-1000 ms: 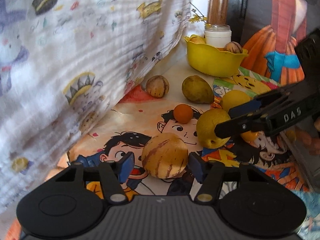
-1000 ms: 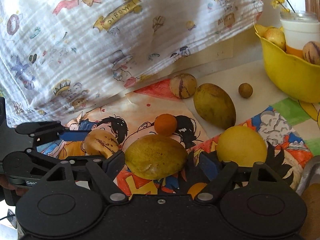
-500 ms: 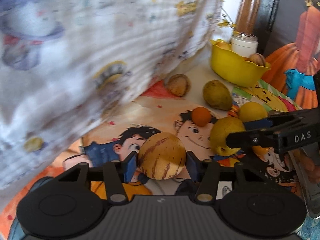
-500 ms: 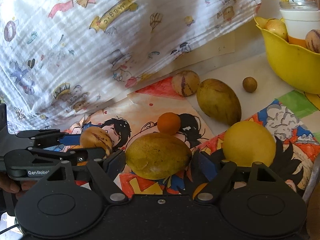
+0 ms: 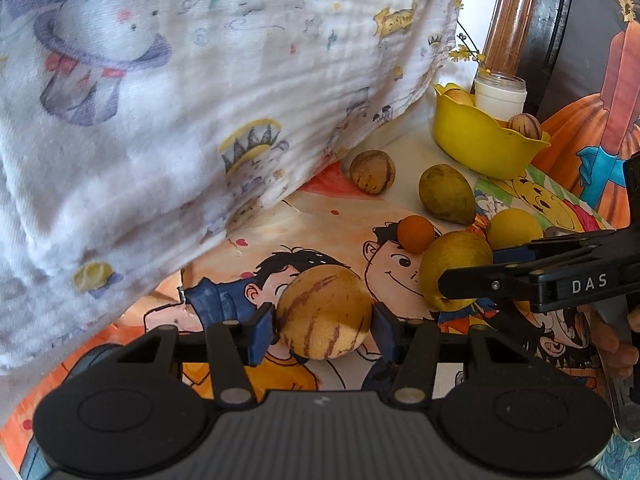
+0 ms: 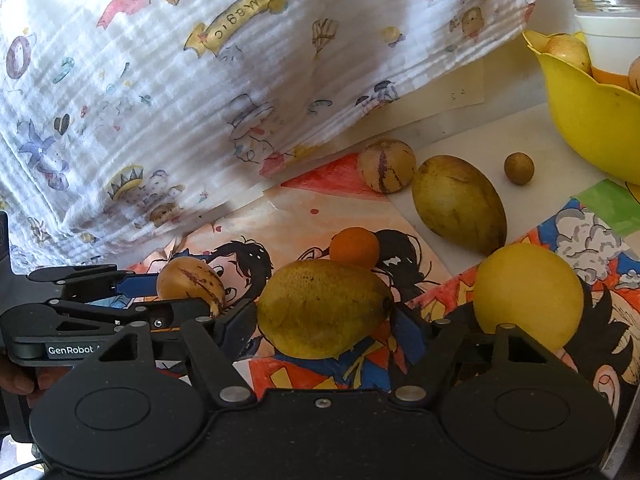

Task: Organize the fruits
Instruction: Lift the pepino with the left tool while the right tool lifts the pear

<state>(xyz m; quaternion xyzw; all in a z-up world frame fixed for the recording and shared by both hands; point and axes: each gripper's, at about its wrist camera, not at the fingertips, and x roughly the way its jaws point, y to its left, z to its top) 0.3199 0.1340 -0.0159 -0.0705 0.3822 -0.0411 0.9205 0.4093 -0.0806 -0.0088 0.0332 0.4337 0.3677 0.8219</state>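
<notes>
My left gripper [image 5: 323, 323] is shut on a tan striped melon [image 5: 324, 312] and holds it just above the cartoon mat; it also shows in the right wrist view [image 6: 188, 282]. My right gripper [image 6: 324, 322] is shut on a yellow-green mango [image 6: 324, 308], which also shows in the left wrist view [image 5: 454, 268]. A yellow bowl [image 5: 480, 140] with fruit in it stands at the far right, also in the right wrist view [image 6: 588, 120]. On the mat lie a small orange [image 6: 354, 246], a yellow round fruit [image 6: 528, 294], a second mango [image 6: 458, 204] and a second striped melon [image 6: 386, 166].
A printed white cloth [image 5: 180, 92] hangs along the left and back. A white jar [image 5: 500, 94] stands behind the bowl. A small brown fruit [image 6: 519, 168] lies near the bowl. A wooden post [image 5: 512, 16] rises at the back.
The left gripper closed on the striped melon and lifted it a little. The right gripper stayed around the mango and closed in on it.
</notes>
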